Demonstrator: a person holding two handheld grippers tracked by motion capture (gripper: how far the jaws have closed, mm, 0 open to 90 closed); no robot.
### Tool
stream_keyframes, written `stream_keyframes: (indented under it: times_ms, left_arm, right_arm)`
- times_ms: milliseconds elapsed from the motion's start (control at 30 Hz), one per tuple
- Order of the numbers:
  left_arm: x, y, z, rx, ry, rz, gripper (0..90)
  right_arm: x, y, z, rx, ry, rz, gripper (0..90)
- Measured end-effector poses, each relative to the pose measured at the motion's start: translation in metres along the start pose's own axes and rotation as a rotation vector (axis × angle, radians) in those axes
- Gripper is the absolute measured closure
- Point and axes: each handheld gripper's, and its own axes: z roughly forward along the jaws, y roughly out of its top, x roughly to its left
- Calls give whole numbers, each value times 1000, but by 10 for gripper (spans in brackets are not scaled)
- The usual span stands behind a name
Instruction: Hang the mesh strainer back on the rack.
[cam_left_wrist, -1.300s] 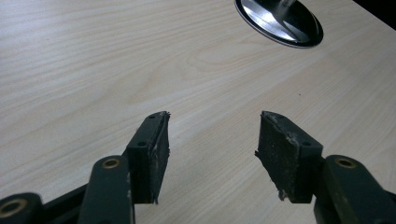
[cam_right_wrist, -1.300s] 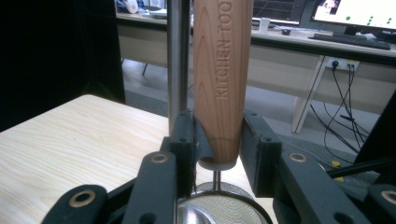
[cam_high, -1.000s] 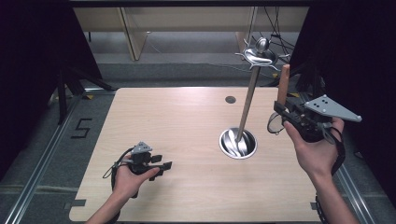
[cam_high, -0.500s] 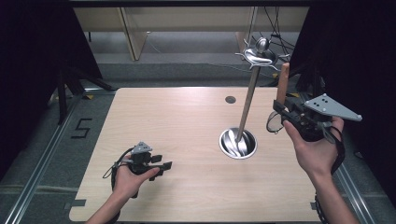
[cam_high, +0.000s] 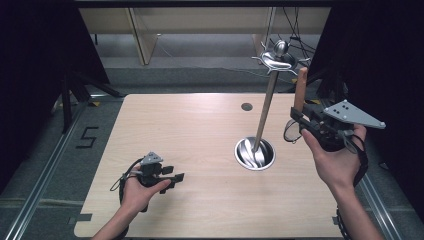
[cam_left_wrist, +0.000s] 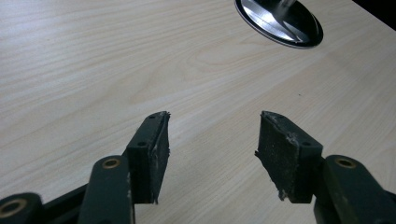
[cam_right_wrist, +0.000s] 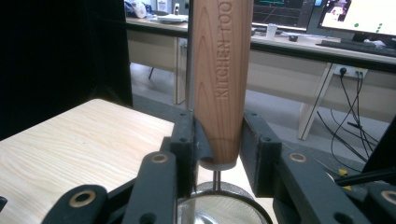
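Strainer (cam_right_wrist: 219, 79) clamped in right gripper (cam_high: 306, 121) beyond table (cam_high: 200, 135) edge.

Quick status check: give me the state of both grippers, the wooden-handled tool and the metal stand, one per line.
Left gripper: open, nothing between its jaws, low over the table.
Right gripper: shut on the wooden-handled strainer, held off the table's right edge.
Wooden-handled strainer: handle upright, mesh end hanging below the jaws.
Metal stand: upright on its round base, hooks at top, nothing hung.

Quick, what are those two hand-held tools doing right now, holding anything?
Left tool: open, holding nothing, low over the bare table.
Right tool: closed on the wooden handle of a strainer, held upright.
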Motion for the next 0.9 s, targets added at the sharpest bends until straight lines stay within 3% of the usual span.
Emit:
stream_keyframes:
  times_ms: [167, 200, 500, 533, 633, 900]
  left_arm:
    - [0, 0, -1, 0, 0, 2, 425]
    - [0, 0, -1, 0, 0, 2, 424]
    - [1, 0, -1, -3, 2, 2, 425]
    - [1, 0, -1, -2, 1, 2, 425]
    - [0, 0, -1, -3, 1, 2, 425]
    - [1, 0, -1, -3, 1, 1, 425]
  right_arm:
    - [-1, 1, 3, -4, 0, -27, 692]
    - [1, 1, 3, 5, 2, 0, 692]
    - [1, 3, 7, 6, 4, -16, 692]
    - [2, 3, 7, 12, 2, 2, 692]
    - [0, 4, 10, -10, -2, -26, 692]
    - [1, 4, 11, 11, 0, -1, 692]
